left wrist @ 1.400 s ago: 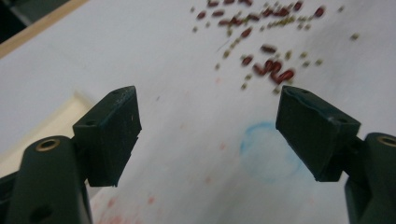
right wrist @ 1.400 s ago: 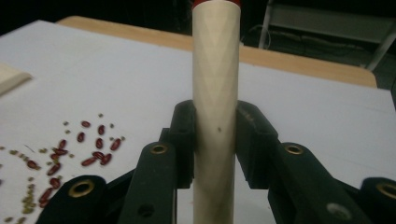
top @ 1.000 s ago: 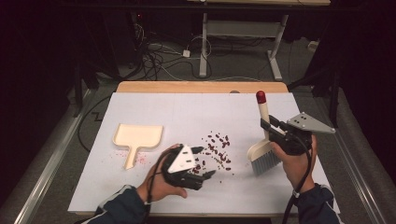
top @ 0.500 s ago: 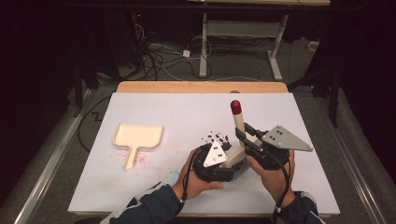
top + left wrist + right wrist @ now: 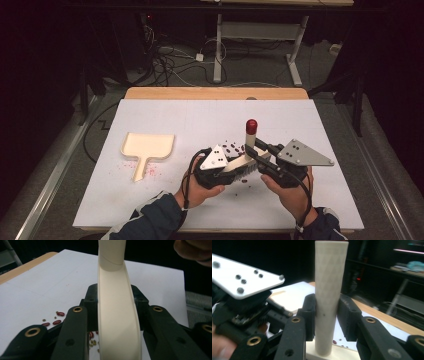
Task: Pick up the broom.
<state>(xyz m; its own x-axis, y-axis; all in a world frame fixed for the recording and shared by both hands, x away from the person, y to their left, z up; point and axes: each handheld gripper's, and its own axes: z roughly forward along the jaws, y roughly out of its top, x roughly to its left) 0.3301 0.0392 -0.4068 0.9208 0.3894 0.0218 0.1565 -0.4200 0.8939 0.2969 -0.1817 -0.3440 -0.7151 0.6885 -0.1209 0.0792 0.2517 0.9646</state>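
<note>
A cream brush with a red-tipped handle (image 5: 249, 139) stands upright over scattered red beans (image 5: 233, 148) near the middle of the white table. My right gripper (image 5: 256, 151) is shut on the handle (image 5: 330, 290), its pads pressing on both sides. From the left, my left gripper (image 5: 227, 171) holds the brush's cream head (image 5: 117, 315). Its jaws have just been closing and now clamp that head between them. Red beans (image 5: 58, 318) lie on the sheet below the left gripper. The left gripper's grey plate (image 5: 242, 282) sits close beside the handle.
A cream dustpan (image 5: 147, 147) lies flat at the left with faint red specks beside its handle. The white sheet (image 5: 165, 117) ends in a wooden strip (image 5: 215, 93) at the far side. Cables and desk legs (image 5: 218, 50) stand on the floor beyond.
The right hand carried the brush left from the table's right side to the bean pile. The left hand moved right to meet it, and its jaws closed on the brush head.
</note>
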